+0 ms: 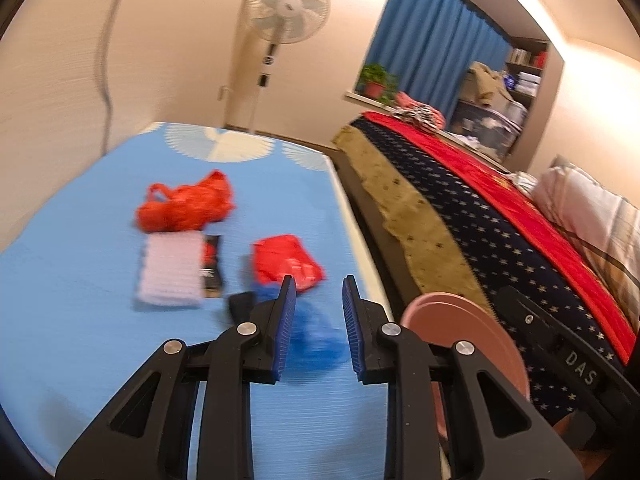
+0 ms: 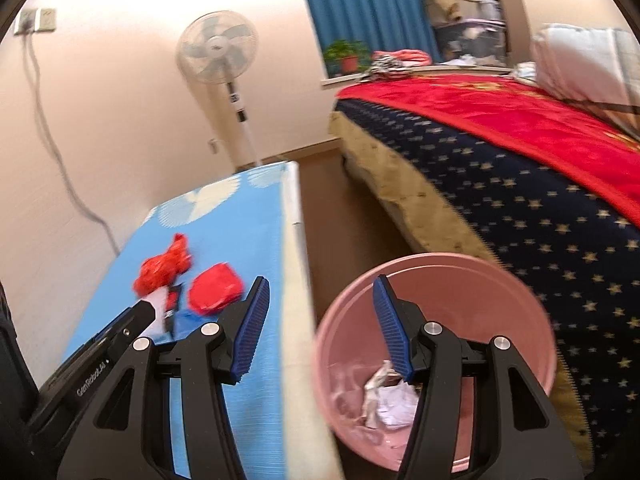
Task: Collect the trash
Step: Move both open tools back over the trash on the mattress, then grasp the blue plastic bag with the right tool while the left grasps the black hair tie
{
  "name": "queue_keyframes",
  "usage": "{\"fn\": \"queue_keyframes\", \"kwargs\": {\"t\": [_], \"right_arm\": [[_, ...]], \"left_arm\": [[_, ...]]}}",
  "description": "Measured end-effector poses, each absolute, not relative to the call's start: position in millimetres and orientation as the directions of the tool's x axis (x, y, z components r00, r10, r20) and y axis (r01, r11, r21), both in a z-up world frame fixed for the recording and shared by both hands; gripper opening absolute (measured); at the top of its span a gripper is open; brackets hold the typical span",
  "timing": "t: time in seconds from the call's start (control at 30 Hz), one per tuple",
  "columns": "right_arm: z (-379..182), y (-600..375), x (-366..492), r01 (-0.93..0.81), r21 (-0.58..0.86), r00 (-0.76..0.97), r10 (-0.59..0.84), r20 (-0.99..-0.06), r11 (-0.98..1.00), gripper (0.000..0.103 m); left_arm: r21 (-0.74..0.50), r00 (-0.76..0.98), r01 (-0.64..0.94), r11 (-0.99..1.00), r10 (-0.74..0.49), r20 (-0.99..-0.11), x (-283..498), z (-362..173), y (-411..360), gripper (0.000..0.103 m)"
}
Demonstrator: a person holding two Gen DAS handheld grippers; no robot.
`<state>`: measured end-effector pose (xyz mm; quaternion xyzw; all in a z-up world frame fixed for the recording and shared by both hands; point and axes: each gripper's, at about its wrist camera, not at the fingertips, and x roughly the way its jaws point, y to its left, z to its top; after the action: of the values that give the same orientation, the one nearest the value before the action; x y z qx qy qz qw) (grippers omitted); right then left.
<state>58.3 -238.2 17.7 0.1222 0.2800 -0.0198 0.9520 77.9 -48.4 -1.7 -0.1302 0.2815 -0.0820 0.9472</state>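
The left gripper (image 1: 319, 300) is hovering over the table with its jaws parted and nothing between the pads; the crumpled blue wrapper (image 1: 316, 336) is lying on the cloth just beyond and below the fingertips, almost centred in the gap. That lineup is what the coming move seems to turn on: the wrapper is sitting straight ahead along the fingers, so a short dip forward and down should bring the pads to either side of it. It is a loose, blurred heap with no clear long axis, so the wrist angle probably matters little.

Just past it the red packet (image 1: 286, 262) is lying, and further left the white pad (image 1: 170, 272) with a dark card (image 1: 212, 266) against its right edge, then the red plastic bag (image 1: 186, 202) beyond them, all on the blue tablecloth (image 1: 80, 260).

The right gripper (image 2: 320, 312) is standing open too, empty, straddling the table's edge and the pink bin (image 2: 440, 276) on the floor between table and bed (image 2: 520, 200). White crumpled paper (image 2: 390, 400) is already lying in the bin. The right hand is thus the one nearer the bin, the left the one nearer the remaining trash; the bin lies to the right of the left gripper, its rim just showing there.
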Motion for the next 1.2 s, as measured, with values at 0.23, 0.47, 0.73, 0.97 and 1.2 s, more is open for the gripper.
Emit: {"fn": "queue_keyframes", "kwargs": {"t": [0.23, 0.47, 0.73, 0.97, 1.2], "right_arm": [[4, -203, 77, -0.009, 0.263, 0.814, 0.16, -0.558, 0.965, 0.055], [-17, -171, 96, -0.102, 0.295, 0.752, 0.267, -0.603, 0.95, 0.061], [-42, -150, 114, -0.138, 0.299, 0.684, 0.31, -0.66, 0.944, 0.044], [-30, -153, 113, -0.17, 0.298, 0.704, 0.327, -0.631, 0.939, 0.002], [-15, -178, 111, -0.084, 0.274, 0.764, 0.239, -0.599, 0.958, 0.002]], "left_arm": [[-0.289, 0.841, -0.024, 0.957, -0.137, -0.523, 77, -6, -7, 0.024], [-0.286, 0.842, -0.079, 0.955, -0.09, -0.532, 77, -12, 16, 0.024], [-0.286, 0.829, -0.106, 0.952, -0.074, -0.554, 81, -21, 29, 0.024], [-0.297, 0.82, -0.086, 0.951, -0.102, -0.564, 89, -26, 20, 0.024], [-0.317, 0.788, -0.038, 0.948, -0.167, -0.593, 102, -33, -2, 0.024]]}}
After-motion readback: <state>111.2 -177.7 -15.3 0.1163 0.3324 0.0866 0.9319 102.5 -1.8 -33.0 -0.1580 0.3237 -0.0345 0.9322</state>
